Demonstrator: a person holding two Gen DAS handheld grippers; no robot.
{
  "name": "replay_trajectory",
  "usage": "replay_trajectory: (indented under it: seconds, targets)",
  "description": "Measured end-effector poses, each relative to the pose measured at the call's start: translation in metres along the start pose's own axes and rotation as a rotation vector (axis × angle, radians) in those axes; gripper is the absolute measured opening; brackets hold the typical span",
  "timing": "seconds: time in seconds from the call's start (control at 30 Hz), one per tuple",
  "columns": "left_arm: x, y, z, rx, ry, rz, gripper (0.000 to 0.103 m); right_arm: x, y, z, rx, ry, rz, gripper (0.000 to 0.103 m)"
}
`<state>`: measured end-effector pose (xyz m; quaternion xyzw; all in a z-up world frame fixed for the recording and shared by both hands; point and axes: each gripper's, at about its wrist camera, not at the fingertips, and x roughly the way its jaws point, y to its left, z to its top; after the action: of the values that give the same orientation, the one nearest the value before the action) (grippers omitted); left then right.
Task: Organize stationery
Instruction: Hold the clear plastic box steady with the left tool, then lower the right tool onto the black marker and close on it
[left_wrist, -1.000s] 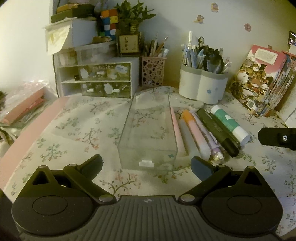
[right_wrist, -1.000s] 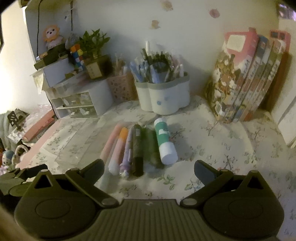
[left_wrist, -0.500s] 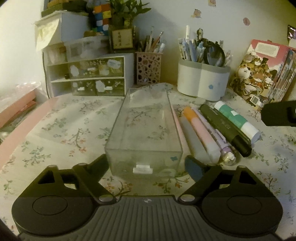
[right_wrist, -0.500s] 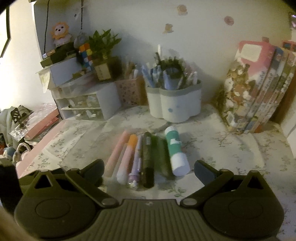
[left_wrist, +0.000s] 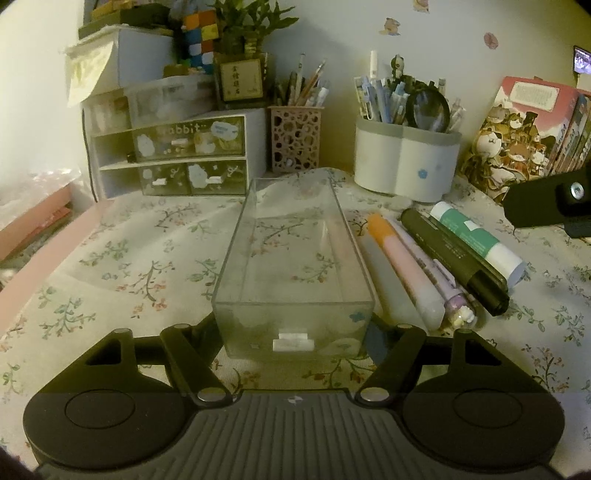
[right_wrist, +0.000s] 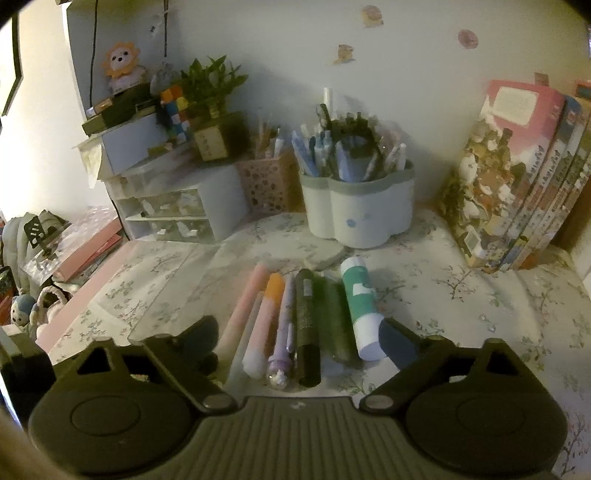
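My left gripper (left_wrist: 293, 328) has just been closing its jaws, and now they squeeze the near end of the clear box (left_wrist: 293, 266). One jaw is on each side wall. The box sits on the flowery tabletop (left_wrist: 122, 258), open side up, w/ nothing in it.

The pens lie in a row just right of the box: a pink pen (right_wrist: 245, 306) touching its wall, an orange-cap pen (right_wrist: 264, 325), a purple pen (right_wrist: 284, 332), a black marker (right_wrist: 306, 325), a green pen (right_wrist: 334, 321) and a glue stick (right_wrist: 360, 314).

My right gripper (right_wrist: 299, 341) hangs over the near ends of that row. Its jaws have just been closing a bit, but they are wide apart, w/ the row between them & not squeezed yet, I think.

The box looks light, stiff & smooth, prob. slippery plastic. Thin walls could bend or crack if I squeeze hard. So hold it low near the corners & keep it flat.

The pens are light, hard & round, so they will roll. Best to take one at a time by the middle. The glue stick is fat, so it needs wider jaws.
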<state>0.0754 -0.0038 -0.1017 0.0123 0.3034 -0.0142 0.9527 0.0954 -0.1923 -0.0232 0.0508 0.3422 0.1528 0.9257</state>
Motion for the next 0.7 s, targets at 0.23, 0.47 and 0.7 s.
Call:
replay_trajectory:
  seconds: [0.23,0.47,0.7]
  targets:
    - [0.0,0.003,0.0,-0.018,-0.005,0.014,0.072,0.003,-0.002,0.004,0.013,0.01,-0.012,0.057]
    - [-0.003,0.002,-0.001,-0.018,-0.007,0.048,0.072,0.008,-0.013,0.003,0.045,0.044,-0.003,0.032]
    - [-0.008,0.002,-0.005,-0.033,0.007,0.048,0.072,0.028,-0.005,0.01,-0.018,0.099,0.055,0.021]
